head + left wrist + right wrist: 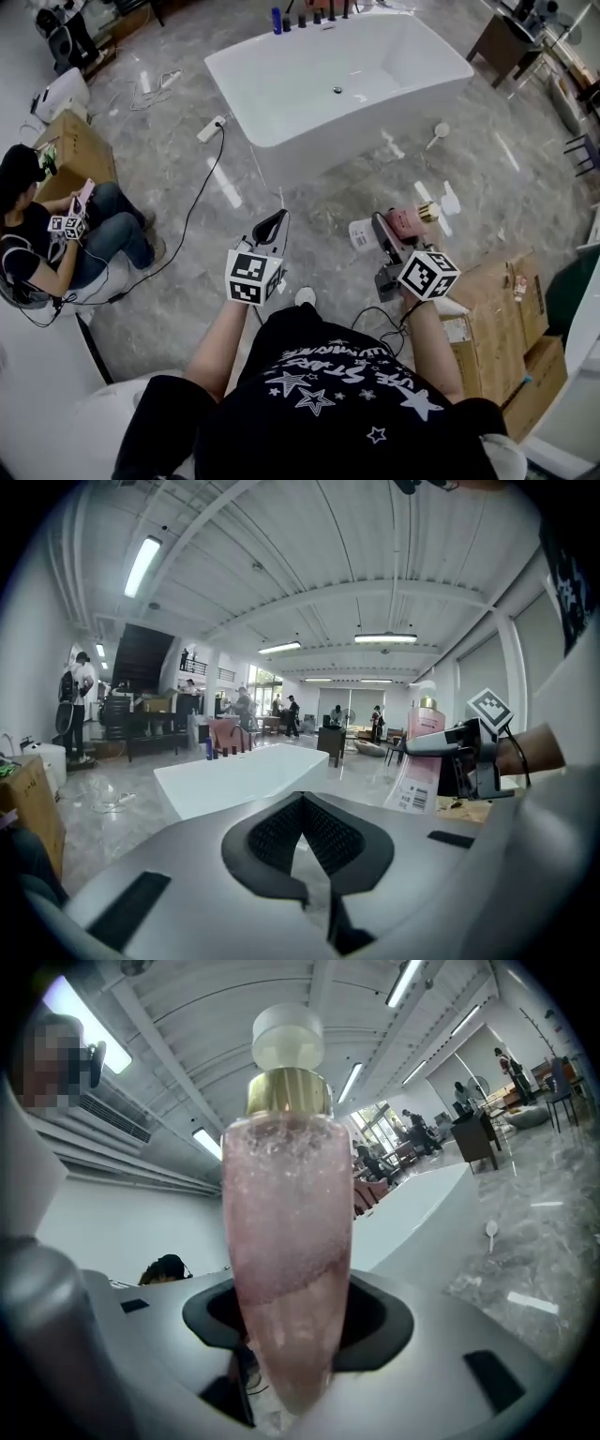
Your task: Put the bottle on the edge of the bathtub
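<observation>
My right gripper [384, 230] is shut on a pink bottle [405, 223] with a gold collar, a clear cap and a white label. The bottle lies crosswise in the head view, over the floor in front of the tub. In the right gripper view the bottle [286, 1213] stands upright between the jaws and fills the middle. The white bathtub [281, 70] sits well ahead, apart from both grippers. My left gripper [272, 223] hangs shut and holds nothing, left of the bottle. From the left gripper view the bottle [422, 752] shows at right, the bathtub [234, 775] ahead.
Several small dark and blue bottles [277, 19] stand on the tub's far rim. Cardboard boxes [502, 309] sit close at my right. A seated person [56, 234] is at the left, with a cable [187, 216] running across the marble floor. A shower head [439, 131] lies right of the tub.
</observation>
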